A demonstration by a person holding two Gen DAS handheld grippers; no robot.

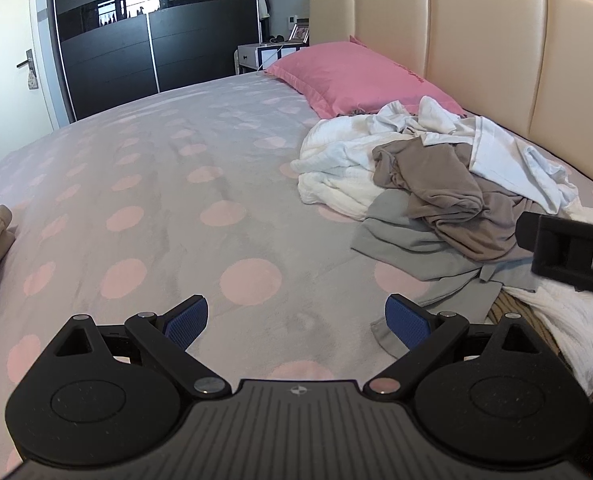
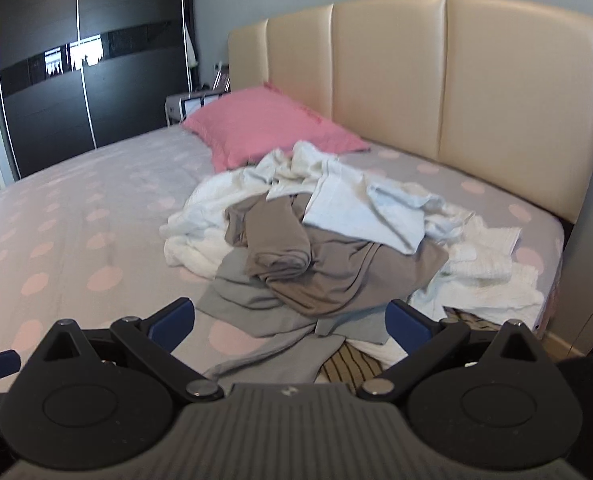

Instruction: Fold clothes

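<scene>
Clothes (image 2: pixel 320 240) lie in a loose heap of white, brown and grey on our spotted bed (image 1: pixel 156 184) near the pink pillow (image 1: pixel 348 76), while we hold the left gripper (image 1: pixel 296 322) and right gripper (image 2: pixel 290 324) spread wide, gripping nothing.

In my left wrist view, a black device (image 1: pixel 572 254) at the right edge carries pale raised letters, cut off by the frame; I can read only "D" and part of a next letter, perhaps "A".
</scene>
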